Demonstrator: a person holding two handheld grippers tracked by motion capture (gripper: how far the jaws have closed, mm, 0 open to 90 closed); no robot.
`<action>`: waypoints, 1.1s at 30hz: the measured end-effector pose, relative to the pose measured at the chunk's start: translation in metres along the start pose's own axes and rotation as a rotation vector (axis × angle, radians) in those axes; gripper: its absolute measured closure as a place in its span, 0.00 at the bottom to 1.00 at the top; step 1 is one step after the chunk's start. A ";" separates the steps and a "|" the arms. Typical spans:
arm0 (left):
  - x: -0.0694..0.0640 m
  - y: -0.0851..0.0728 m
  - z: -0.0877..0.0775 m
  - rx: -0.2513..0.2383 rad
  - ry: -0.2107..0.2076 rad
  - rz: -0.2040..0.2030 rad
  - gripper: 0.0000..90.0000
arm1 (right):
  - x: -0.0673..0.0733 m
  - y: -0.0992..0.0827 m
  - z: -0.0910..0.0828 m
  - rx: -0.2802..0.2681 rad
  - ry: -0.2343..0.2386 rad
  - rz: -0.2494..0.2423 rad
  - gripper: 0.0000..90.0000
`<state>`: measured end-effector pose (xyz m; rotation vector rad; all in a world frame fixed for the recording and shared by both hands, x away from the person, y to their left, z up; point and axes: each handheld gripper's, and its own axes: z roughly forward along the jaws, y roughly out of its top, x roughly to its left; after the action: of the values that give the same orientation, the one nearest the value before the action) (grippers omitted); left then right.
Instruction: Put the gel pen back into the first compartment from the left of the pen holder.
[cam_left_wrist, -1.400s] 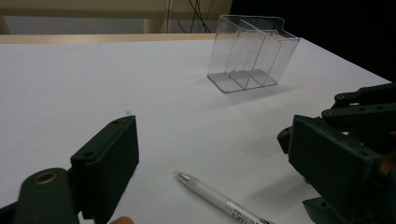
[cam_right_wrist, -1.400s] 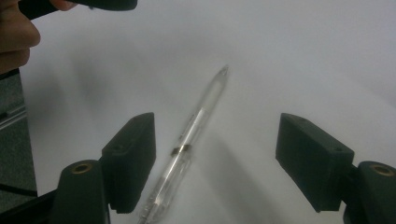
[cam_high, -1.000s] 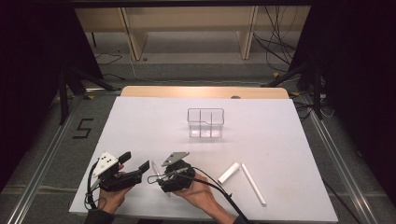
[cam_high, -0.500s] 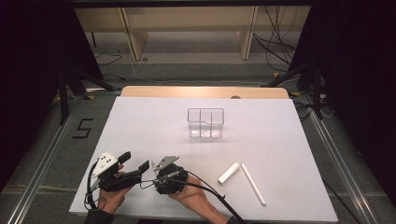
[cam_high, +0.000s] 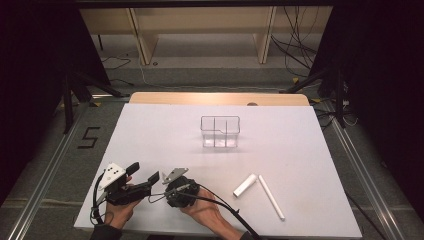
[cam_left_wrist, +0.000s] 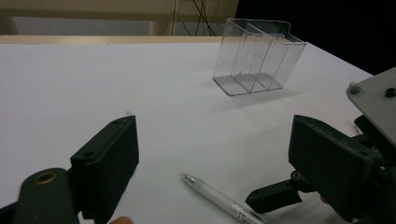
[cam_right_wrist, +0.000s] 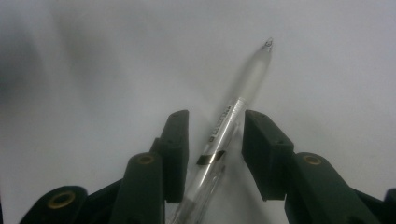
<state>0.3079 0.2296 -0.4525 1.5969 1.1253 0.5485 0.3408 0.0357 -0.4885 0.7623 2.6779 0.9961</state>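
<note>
While the pen (cam_right_wrist: 227, 122) lies flat on the white worktop (cam_high: 300, 150), the right gripper (cam_right_wrist: 212, 140) straddles it — jaws just closing, a gap still either side. Beside it the left gripper (cam_left_wrist: 212, 163) rests with jaws spread wide — a clear organizer (cam_high: 220, 132) stands farther back.

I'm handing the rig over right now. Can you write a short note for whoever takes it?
Right tool: down over the pen on the white table, jaws either side and just closing in, a gap still showing, so no grip yet.
Left tool: open, holding nothing, beside the right one.
Clear three-slot holder: upright mid-table, looks empty.
Two white sticks: lying to the right, untouched.
Done: pen lined up. Left: grip, lift, probably into the holder.
</note>
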 end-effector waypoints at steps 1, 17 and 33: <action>0.000 0.000 0.000 0.000 -0.001 0.000 0.18 | 0.001 0.000 0.001 0.006 -0.004 0.002 0.70; -0.001 0.000 0.001 0.002 0.000 0.002 0.18 | 0.001 0.004 0.002 0.026 -0.017 0.000 0.81; 0.000 0.000 0.000 0.002 0.003 0.000 0.18 | 0.003 0.006 0.002 0.034 -0.050 0.006 0.88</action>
<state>0.3081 0.2297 -0.4529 1.5981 1.1284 0.5498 0.3414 0.0428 -0.4860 0.7920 2.6574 0.9231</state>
